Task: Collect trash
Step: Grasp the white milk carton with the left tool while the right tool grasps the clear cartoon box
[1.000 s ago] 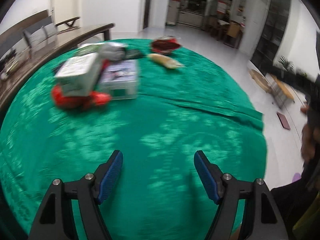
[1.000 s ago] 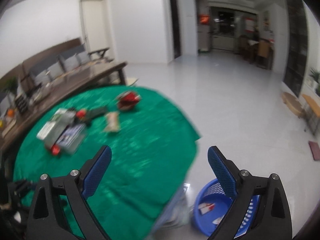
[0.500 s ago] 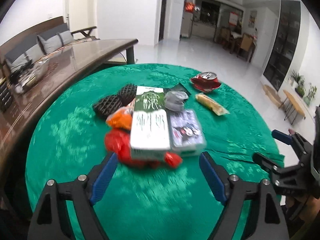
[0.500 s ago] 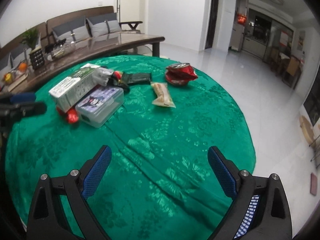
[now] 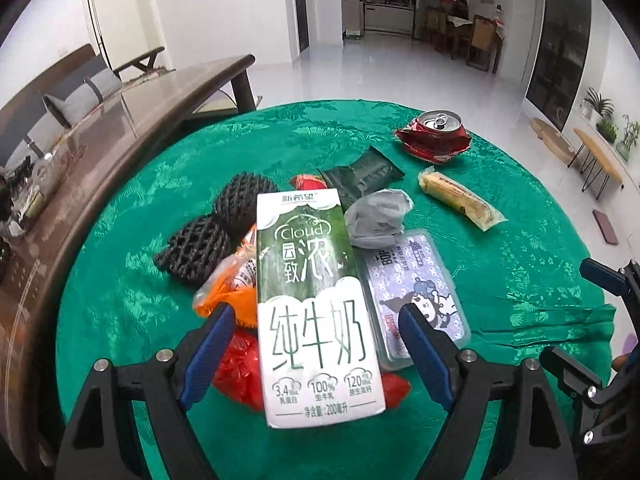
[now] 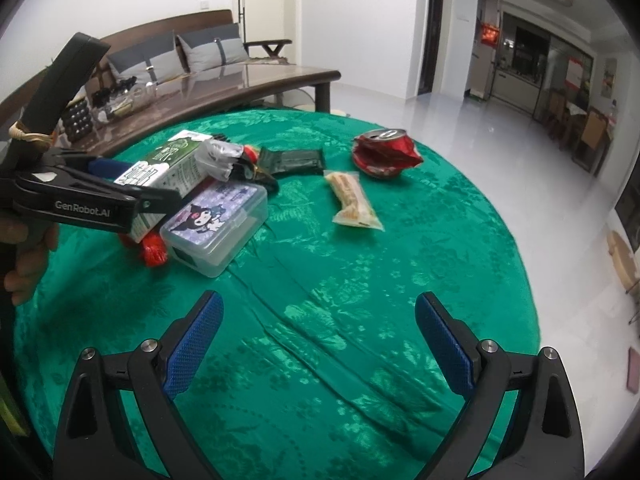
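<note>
Up close in the left wrist view, the left gripper (image 5: 314, 350) is spread wide on either side of the milk carton (image 5: 316, 300), its jaws not touching it. Around the carton lie a plastic box (image 5: 416, 292), red wrapper (image 5: 236, 368) and crushed can (image 5: 436, 134) on the green tablecloth (image 5: 520, 248).

From the right wrist view, the right gripper (image 6: 316, 340) hovers spread over bare cloth, well apart from the carton (image 6: 168, 176).
</note>
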{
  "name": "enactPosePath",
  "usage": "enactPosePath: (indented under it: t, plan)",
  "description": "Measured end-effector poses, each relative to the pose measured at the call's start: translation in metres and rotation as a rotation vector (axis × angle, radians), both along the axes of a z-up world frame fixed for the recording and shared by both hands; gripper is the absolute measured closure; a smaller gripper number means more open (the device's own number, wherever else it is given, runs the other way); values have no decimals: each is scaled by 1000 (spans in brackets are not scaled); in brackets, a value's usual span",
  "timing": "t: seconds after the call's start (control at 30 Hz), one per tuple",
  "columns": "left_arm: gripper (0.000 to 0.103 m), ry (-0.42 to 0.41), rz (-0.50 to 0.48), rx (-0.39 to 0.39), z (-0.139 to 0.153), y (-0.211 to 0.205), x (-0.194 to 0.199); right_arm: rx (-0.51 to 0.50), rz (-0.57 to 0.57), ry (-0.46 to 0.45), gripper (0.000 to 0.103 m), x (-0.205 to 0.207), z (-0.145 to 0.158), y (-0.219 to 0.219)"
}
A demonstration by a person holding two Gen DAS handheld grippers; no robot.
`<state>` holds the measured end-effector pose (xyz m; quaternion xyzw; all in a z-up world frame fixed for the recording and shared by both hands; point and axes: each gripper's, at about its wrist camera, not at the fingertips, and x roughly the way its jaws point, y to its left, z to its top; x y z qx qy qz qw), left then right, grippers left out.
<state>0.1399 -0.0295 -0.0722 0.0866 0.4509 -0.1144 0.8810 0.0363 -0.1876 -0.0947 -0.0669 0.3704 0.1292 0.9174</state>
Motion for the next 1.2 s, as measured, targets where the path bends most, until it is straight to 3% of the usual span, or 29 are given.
enactPosePath:
  t: [0.07,0.1,0.17,0.43,0.6,0.83,0.9,1.2]
  plan:
    - [29,-7,-10,13,-1,0,-1,1,5,4,6,3,-1,4]
    - [50,-4,-15,19,-1,-1,0,1,7,5,6,4,-2,6]
    - [55,-4,-21,30,-2,0,-1,6,11,7,6,6,-2,11]
    - [55,-92,115,-69,33,50,-27,125,25,60,6,25,1,31]
    - [55,-92,230,-109,33,86,-34,228,46,125,6,49,4,63]
    - [55,-89,246,-81,27,95,-42,165,-16,216,13,81,-17,94]
    - [55,-88,245,-84,28,97,-44,137,-13,239,28,84,-23,94]
    - [55,-104,187,-152,39,82,-78,120,71,208,30,51,-2,46]
